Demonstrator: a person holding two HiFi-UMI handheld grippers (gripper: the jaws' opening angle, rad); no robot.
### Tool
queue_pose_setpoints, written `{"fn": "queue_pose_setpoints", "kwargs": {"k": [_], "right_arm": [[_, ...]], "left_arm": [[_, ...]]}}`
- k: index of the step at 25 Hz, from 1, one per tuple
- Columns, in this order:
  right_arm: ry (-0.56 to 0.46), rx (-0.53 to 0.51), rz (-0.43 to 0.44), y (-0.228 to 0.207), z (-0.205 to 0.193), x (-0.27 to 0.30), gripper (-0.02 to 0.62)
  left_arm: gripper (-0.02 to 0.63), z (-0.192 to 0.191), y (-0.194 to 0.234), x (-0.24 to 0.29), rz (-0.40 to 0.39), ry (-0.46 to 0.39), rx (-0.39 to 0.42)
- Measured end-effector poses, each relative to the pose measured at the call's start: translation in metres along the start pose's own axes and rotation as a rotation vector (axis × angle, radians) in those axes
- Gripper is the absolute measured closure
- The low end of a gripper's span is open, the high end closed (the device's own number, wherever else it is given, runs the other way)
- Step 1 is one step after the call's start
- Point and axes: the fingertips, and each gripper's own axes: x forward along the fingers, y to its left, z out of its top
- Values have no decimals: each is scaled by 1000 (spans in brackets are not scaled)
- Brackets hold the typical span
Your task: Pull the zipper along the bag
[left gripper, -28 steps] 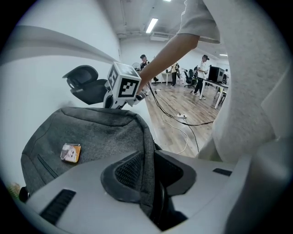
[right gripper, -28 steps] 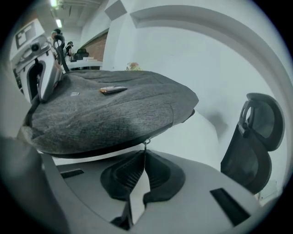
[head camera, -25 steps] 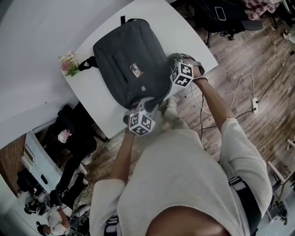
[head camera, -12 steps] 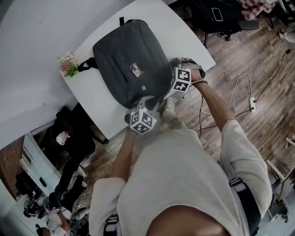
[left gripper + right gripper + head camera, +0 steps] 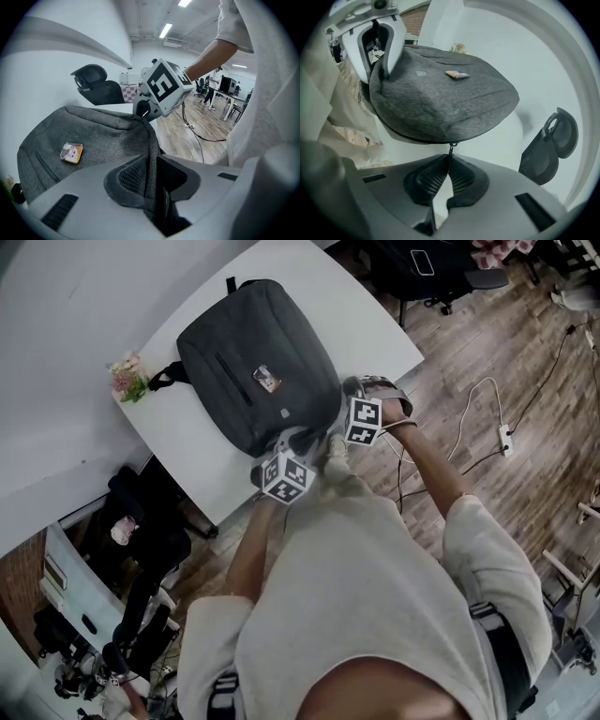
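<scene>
The left gripper (image 5: 152, 176) has its jaws drawn narrow and pressed on a fold of the bag (image 5: 248, 362), pinching the grey fabric along the near edge seam; the cloth runs up between the pads and out over the top. Its marker cube (image 5: 286, 477) sits just off the bag's near corner, and the left forearm (image 5: 246, 554) rises bare from a pale sleeve, held close to the body. The bag lies flat on the white table (image 5: 370, 320), with its near end reaching the table's edge. The right gripper (image 5: 449, 168) has its jaws together on the zipper pull (image 5: 451, 149), a small metal tab hanging from the bag's lower rim and running down into the closed pads. The right arm (image 5: 431, 465) reaches further forward, bent at the elbow, and passes over the wooden floor (image 5: 506, 362) beside the table's right edge.
</scene>
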Motion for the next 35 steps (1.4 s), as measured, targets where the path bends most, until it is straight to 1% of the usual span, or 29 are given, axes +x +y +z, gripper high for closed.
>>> {"fn": "queue_pose_setpoints", "kwargs": {"k": [5, 10, 14, 22, 25, 28, 30, 31, 32, 33, 35], "right_arm": [[36, 23, -1, 18, -1, -12, 580], [58, 4, 20, 44, 3, -19, 580], [71, 47, 28, 63, 9, -27, 576], [89, 61, 48, 94, 25, -38, 572], [90, 93, 59, 102, 36, -41, 573], [87, 173, 61, 107, 41, -42, 576], [91, 197, 58, 108, 43, -43, 578], [91, 204, 59, 108, 42, -43, 580], [89, 209, 61, 108, 42, -43, 581], [88, 210, 62, 108, 41, -44, 581], [87, 208, 60, 107, 40, -45, 581]], "left_arm": [[506, 0, -1, 0, -4, 2, -9], [506, 2, 1, 1, -8, -8, -24], [506, 4, 0, 2, -11, -9, -22], [506, 6, -3, 5, -21, -8, -23], [506, 7, -3, 5, -23, -13, -23], [505, 9, -4, 6, -29, -13, -25], [503, 11, -5, 5, -32, -18, -12], [495, 12, -6, 4, -35, -22, -2], [469, 13, -6, 2, -36, -26, 7], [429, 13, -6, -1, -35, -29, 20], [411, 9, -6, -11, -31, -21, 68]]}}
